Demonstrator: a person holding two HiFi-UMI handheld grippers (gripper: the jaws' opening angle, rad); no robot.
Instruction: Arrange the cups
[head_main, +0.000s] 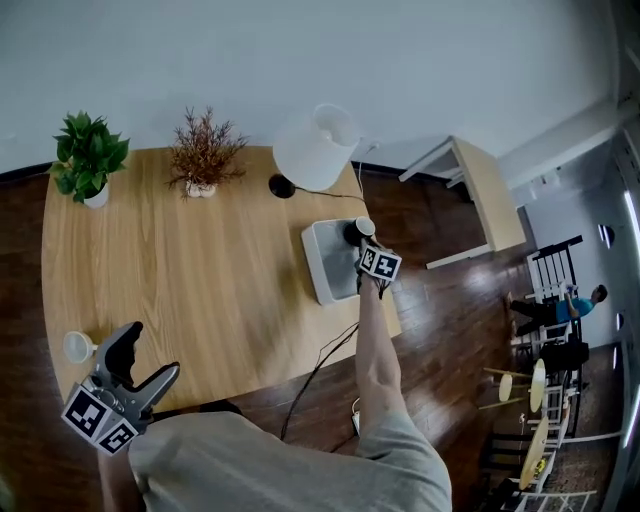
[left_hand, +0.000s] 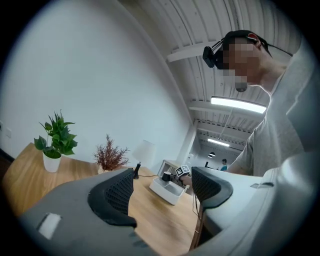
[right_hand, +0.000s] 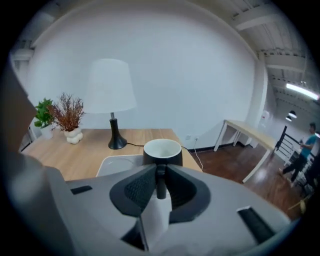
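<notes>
a pale wooden table (head_main: 200, 280) stands on a dark wood floor (head_main: 450, 320) before a white wall (head_main: 300, 60), bearing a lamp (head_main: 315, 148), a green plant (head_main: 88, 155), a dried plant (head_main: 205, 152) and a grey tray (head_main: 322, 262). the right claw (right_hand: 160, 175) is pinched nearly closed on the handle of a black cup (right_hand: 162, 152), upright over the tray's far corner. the left claw (head_main: 155, 350) gapes empty, a white cup (head_main: 78, 346) just beside it at the table's edge.
</notes>
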